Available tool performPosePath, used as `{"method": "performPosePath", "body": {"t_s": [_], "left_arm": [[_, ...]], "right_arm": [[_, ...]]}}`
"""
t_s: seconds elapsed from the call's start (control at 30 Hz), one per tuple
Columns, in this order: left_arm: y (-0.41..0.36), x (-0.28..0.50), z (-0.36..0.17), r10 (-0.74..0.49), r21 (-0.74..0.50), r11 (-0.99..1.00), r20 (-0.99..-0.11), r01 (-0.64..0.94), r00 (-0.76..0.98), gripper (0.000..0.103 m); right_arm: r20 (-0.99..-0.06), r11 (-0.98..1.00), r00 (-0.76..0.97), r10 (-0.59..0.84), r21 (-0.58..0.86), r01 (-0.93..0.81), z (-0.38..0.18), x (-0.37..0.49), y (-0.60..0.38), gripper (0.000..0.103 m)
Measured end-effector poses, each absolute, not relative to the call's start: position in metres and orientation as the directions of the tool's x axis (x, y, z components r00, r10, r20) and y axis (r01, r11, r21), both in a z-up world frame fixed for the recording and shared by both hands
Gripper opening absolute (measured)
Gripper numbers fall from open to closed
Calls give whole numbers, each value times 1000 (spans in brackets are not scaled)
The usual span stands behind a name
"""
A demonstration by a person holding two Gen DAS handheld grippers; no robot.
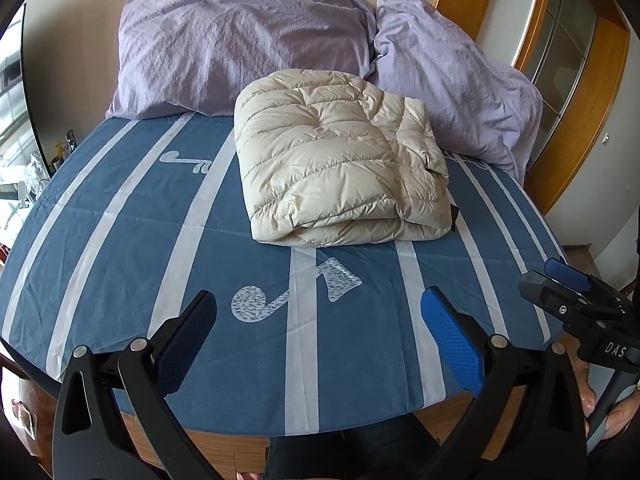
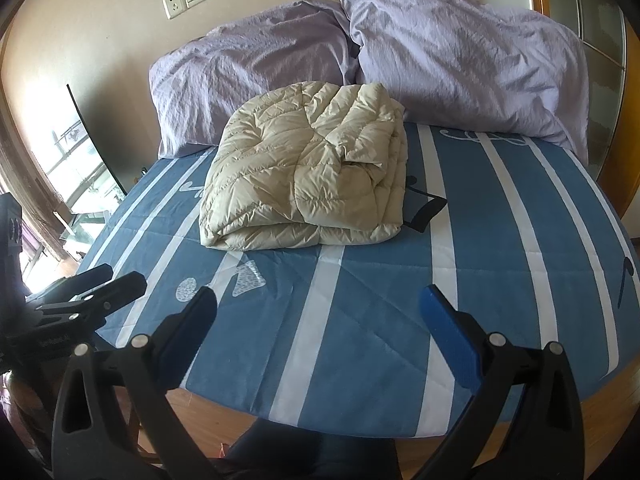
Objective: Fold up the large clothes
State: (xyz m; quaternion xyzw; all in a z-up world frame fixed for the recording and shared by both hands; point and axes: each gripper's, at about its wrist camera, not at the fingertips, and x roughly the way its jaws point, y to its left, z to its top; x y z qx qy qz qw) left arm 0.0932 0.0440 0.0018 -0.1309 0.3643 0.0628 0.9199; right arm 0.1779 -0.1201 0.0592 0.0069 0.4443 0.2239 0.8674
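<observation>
A cream quilted puffer jacket (image 1: 340, 160) lies folded into a thick bundle on the blue bed with white stripes (image 1: 120, 240); it also shows in the right wrist view (image 2: 304, 172). A black strap (image 2: 428, 210) sticks out at its right side. My left gripper (image 1: 318, 308) is open and empty, held over the bed's near edge, well short of the jacket. My right gripper (image 2: 318, 304) is open and empty, also back from the jacket. The right gripper shows at the right edge of the left wrist view (image 1: 568, 280). The left gripper shows at the left edge of the right wrist view (image 2: 108, 284).
Two lilac pillows (image 1: 244, 44) (image 1: 452, 76) lean against the wall behind the jacket. A wooden door frame (image 1: 580, 120) stands at the right. A window (image 2: 76, 184) is at the left. The bed's wooden base (image 2: 600, 412) and the floor are below the near edge.
</observation>
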Motion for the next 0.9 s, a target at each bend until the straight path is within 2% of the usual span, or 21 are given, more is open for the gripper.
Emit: {"method": "performPosePath", "body": {"t_s": [0.9], "left_arm": [[42,100,-2,-2,-209,958,-690,-197,723,102]], "right_arm": [[-776,893,479,412,240,-380,50,182,-118,101]]}}
